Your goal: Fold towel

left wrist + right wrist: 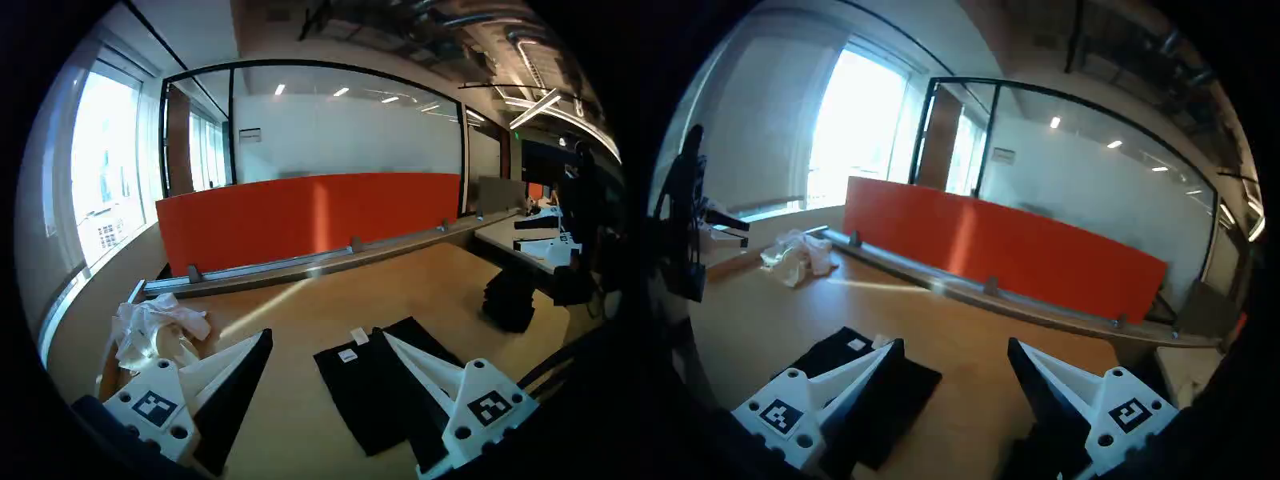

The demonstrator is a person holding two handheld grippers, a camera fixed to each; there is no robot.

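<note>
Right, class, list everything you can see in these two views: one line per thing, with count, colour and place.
towel: one, black, flat on the table below the fingers
tags: two, white, at the towel's far edge
crumpled heap: one, white, table's left end in the left gripper view
dark pile: one, black, table's right side
divider panel: one, orange, along the table's far edge
table: one, light wood
left hand-held gripper: one, white, open
right hand-held gripper: one, white, open
</note>
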